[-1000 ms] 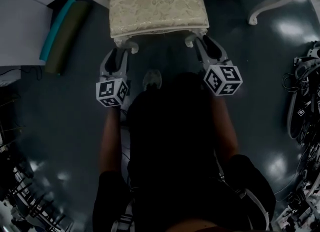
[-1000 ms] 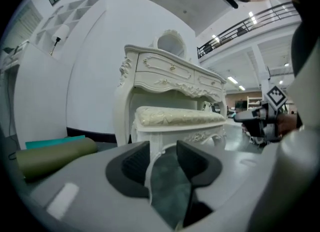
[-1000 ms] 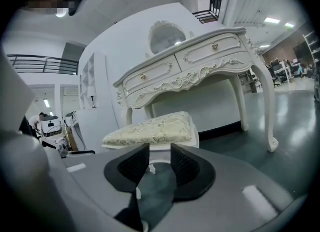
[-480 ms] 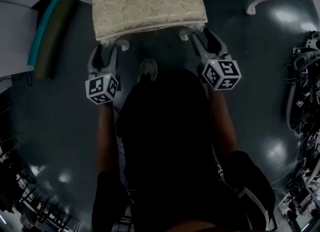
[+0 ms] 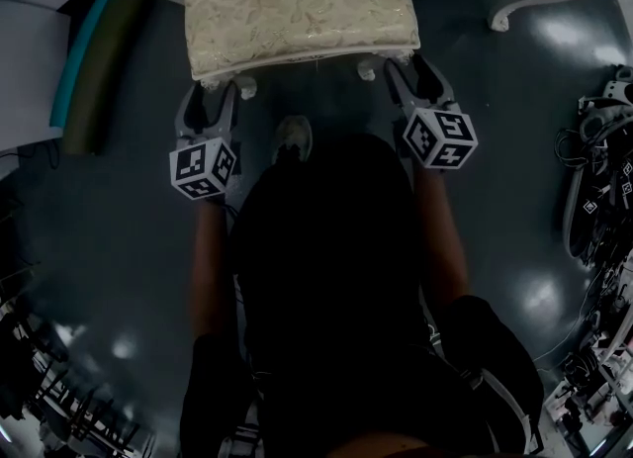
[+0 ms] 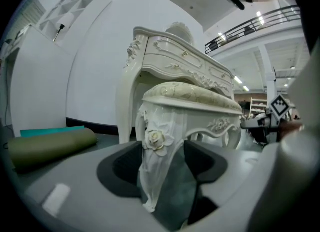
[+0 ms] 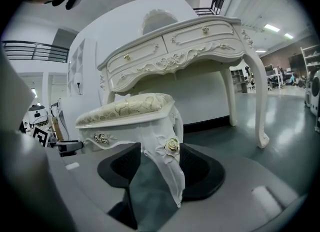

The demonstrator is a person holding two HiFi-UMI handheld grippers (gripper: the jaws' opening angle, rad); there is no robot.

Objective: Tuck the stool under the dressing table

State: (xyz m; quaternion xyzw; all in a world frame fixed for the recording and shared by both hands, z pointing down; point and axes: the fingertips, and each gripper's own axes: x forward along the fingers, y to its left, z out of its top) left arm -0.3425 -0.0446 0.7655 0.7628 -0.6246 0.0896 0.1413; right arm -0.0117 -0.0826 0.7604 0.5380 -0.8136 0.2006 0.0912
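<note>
Head view: left gripper [image 5: 210, 98], right gripper [image 5: 413, 75], fingers [image 6: 122, 171] opening round two stool legs [image 5: 244, 86].

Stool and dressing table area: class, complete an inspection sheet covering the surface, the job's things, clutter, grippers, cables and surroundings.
Surface: floor, dark and glossy.
Job's things: stool upright in front of dressing table.
Clutter: rolled mat on the floor, left of the stool.
Grippers: left gripper and right gripper, jaws opening, each astride a front leg of the stool.
Cables: tangled cables at head view's right edge.
Surroundings: white wall behind the table.
</note>
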